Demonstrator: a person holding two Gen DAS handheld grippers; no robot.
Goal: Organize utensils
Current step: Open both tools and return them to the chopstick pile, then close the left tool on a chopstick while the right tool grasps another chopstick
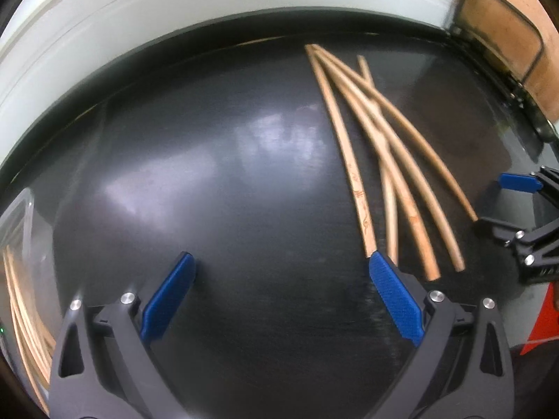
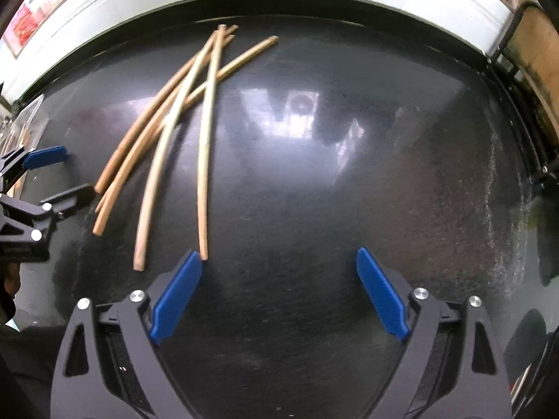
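Note:
Several wooden chopsticks (image 1: 384,160) lie fanned and crossing on the glossy black table (image 1: 244,192), their far ends bunched together. My left gripper (image 1: 281,256) is open and holds nothing; its right fingertip sits at the near end of the leftmost stick. In the right wrist view the same chopsticks (image 2: 167,132) lie to the upper left. My right gripper (image 2: 278,252) is also open and holds nothing, with its left fingertip beside the near end of the rightmost stick. Each gripper shows in the other's view: the right gripper (image 1: 491,199) and the left gripper (image 2: 75,171) flank the pile.
A clear container (image 1: 24,230) holding more chopsticks stands at the table's left edge. A pale wall band (image 1: 174,17) runs along the back. A wooden board in a black frame (image 1: 499,35) stands at the back right. An orange-red object (image 1: 538,321) is at lower right.

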